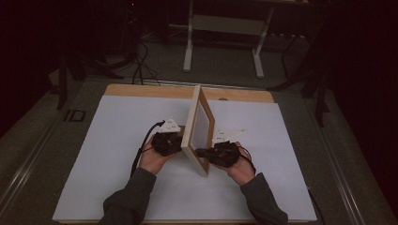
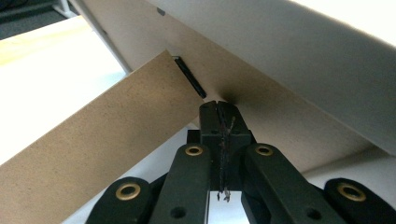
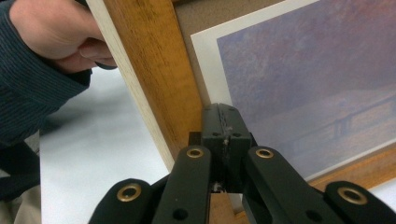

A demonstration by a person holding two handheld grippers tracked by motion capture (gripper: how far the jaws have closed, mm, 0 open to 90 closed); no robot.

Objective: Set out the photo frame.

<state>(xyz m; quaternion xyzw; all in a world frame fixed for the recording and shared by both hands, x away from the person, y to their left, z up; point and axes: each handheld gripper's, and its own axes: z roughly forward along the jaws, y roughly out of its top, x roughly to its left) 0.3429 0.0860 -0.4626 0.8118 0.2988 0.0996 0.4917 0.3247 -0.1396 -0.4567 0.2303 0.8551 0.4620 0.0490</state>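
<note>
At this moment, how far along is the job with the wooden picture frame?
Done: the wooden picture frame stands on edge, its brown fibreboard stand leg swung out behind. In hand: the shut left gripper meets the back, the shut right gripper the front. Left: letting go.

both arms come up from the bottom of the high view. the left gripper (image 1: 174,142) sits left of the middle, jaws closed tight. the right gripper (image 1: 201,152) sits right of it, jaws closed too.
</note>
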